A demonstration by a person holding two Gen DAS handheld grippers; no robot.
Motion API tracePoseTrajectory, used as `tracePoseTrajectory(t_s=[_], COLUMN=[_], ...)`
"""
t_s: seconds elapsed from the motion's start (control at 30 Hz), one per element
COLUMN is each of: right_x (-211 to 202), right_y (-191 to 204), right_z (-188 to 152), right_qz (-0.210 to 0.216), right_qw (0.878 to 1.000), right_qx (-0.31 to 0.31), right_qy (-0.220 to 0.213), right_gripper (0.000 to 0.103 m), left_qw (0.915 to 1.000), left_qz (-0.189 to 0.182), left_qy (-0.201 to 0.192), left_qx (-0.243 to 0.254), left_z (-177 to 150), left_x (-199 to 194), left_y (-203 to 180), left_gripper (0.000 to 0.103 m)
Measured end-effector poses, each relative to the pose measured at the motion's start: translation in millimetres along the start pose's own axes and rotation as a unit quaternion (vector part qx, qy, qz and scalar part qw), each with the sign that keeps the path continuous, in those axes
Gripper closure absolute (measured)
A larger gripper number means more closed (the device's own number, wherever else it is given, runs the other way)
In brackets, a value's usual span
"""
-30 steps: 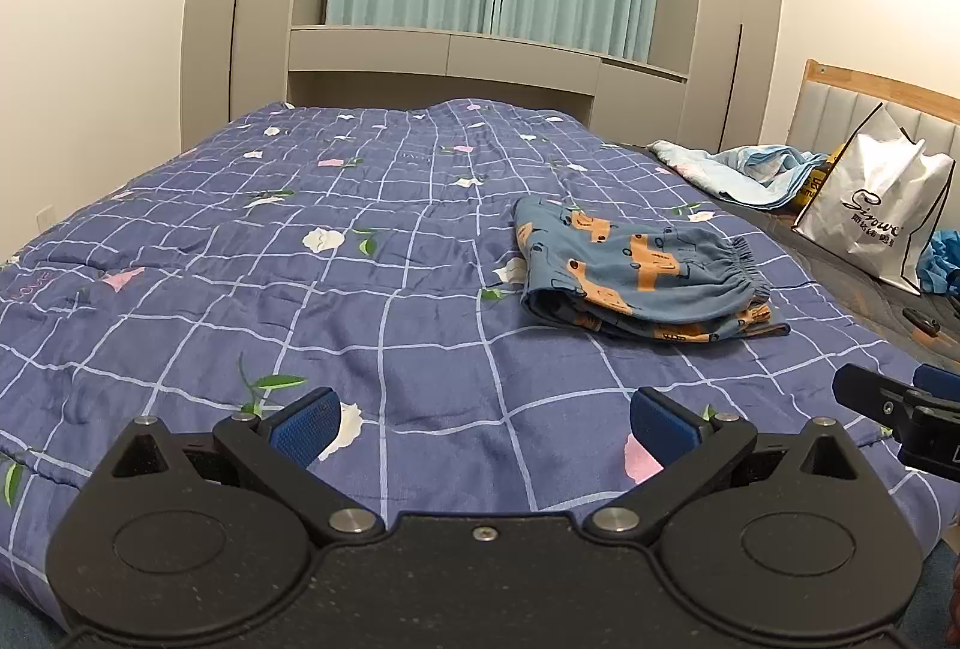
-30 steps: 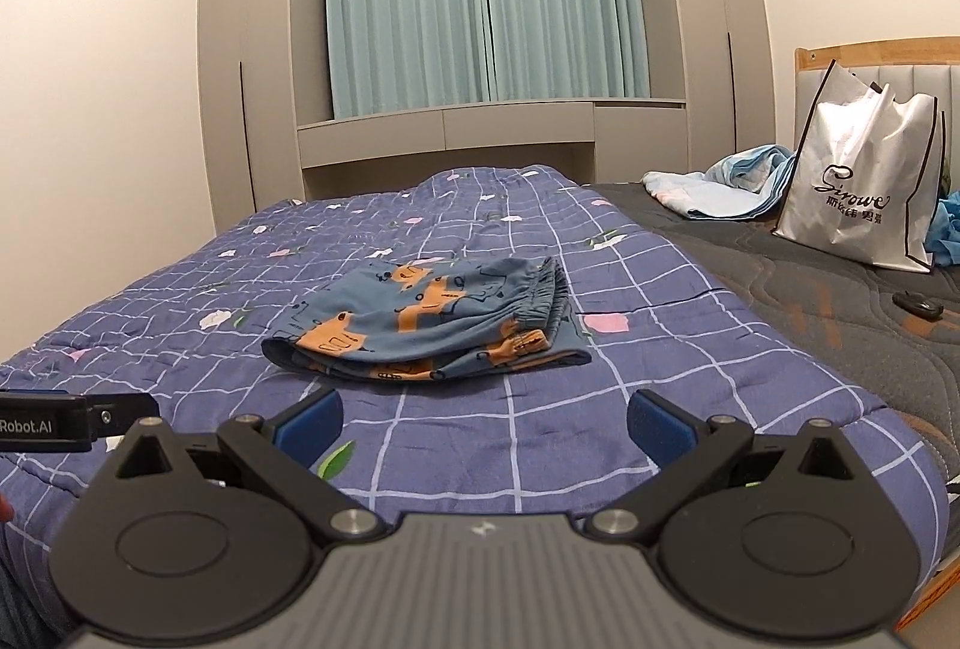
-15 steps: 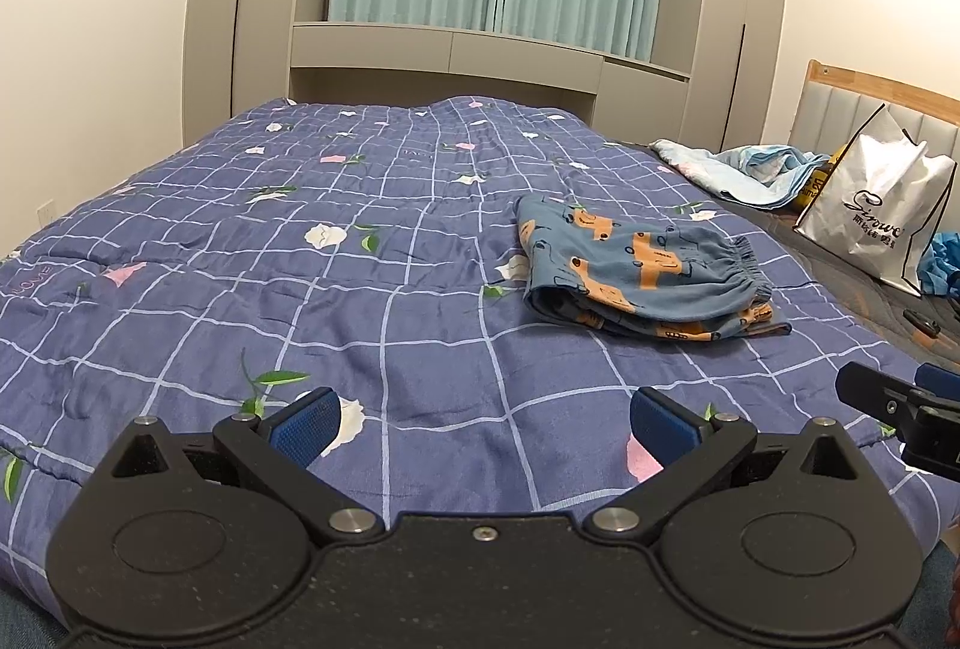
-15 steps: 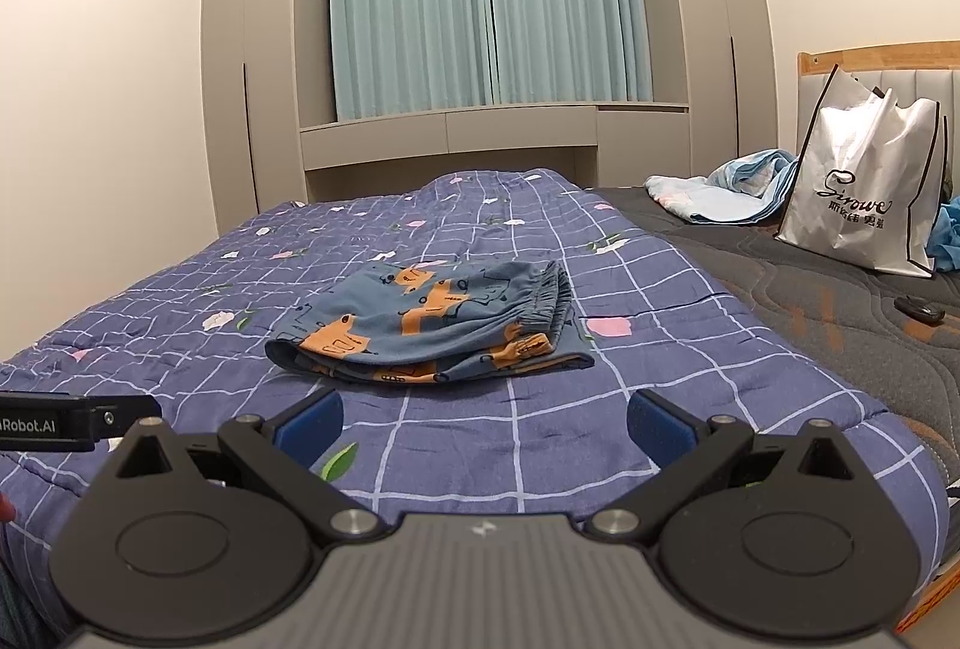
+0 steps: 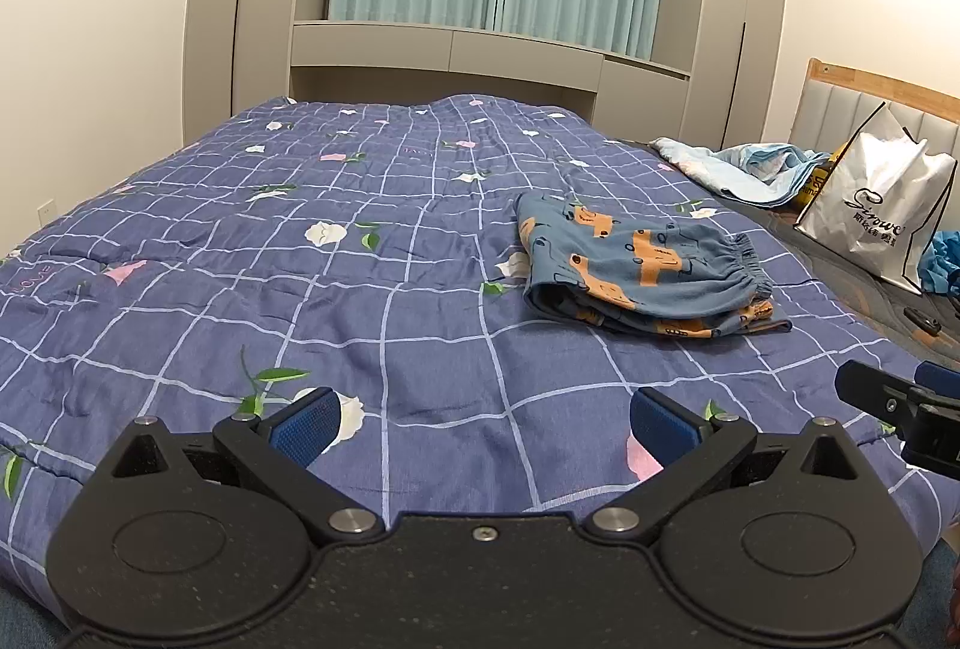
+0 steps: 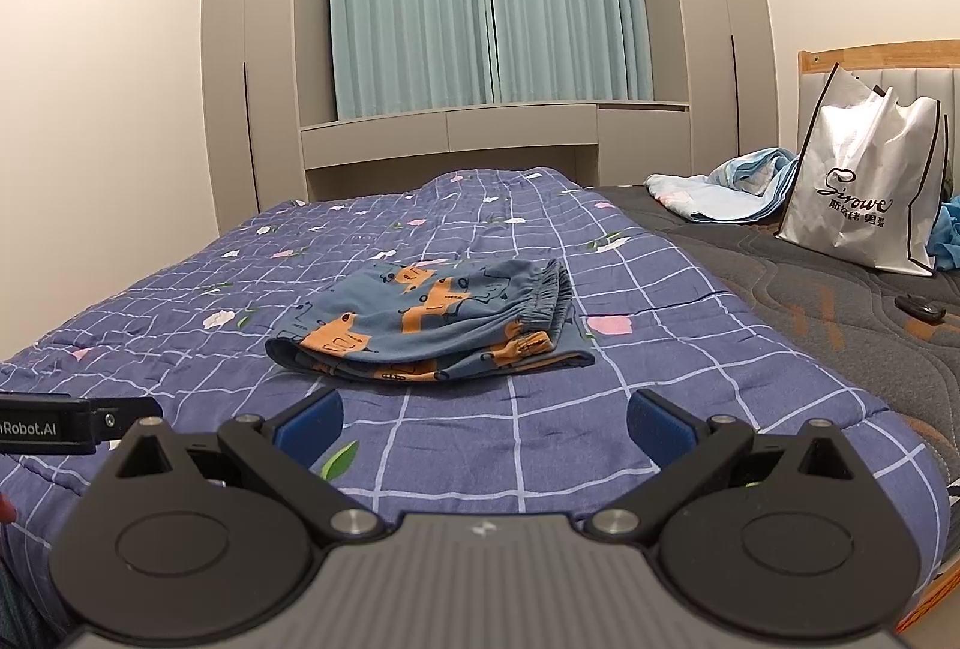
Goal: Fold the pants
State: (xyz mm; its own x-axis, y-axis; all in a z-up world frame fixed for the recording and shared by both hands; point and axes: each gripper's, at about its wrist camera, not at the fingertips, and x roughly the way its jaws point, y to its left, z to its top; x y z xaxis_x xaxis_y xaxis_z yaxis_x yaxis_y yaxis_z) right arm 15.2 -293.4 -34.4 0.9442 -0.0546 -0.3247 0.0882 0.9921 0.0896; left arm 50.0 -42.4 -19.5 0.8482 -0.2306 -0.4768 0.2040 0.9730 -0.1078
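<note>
Blue pants with orange print [image 5: 642, 272] lie folded in a compact stack on the purple checked quilt [image 5: 360, 277], elastic waistband to the right. They also show in the right wrist view [image 6: 438, 325]. My left gripper [image 5: 483, 424] is open and empty, held over the near edge of the bed, well short and left of the pants. My right gripper [image 6: 485, 418] is open and empty, just short of the pants. Each gripper's tip shows at the edge of the other's view.
A white shopping bag [image 6: 870, 193] stands on the dark mattress [image 6: 840, 325] at the right, with light blue cloth [image 6: 726, 187] behind it and a small dark object [image 6: 921, 312] near it. Wardrobes and curtains stand beyond the bed.
Both grippers have drifted slightly back and tilted up. The pants have not moved and both grippers stay open.
</note>
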Motion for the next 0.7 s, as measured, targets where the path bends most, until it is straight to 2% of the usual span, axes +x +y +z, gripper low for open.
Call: tracePoseTrajectory(t_s=[0.7], right_x=[1.2], right_y=[1.1], right_z=[-1.8], right_qz=[0.002], right_qw=[1.000], right_qx=[-0.002], right_qy=[0.003], right_gripper=[0.000], left_qw=[1.0000], left_qz=[0.000], left_qy=[0.001], left_qx=[-0.002], left_z=[-0.7], left_x=[-0.3], left_y=[0.1], left_gripper=[0.000])
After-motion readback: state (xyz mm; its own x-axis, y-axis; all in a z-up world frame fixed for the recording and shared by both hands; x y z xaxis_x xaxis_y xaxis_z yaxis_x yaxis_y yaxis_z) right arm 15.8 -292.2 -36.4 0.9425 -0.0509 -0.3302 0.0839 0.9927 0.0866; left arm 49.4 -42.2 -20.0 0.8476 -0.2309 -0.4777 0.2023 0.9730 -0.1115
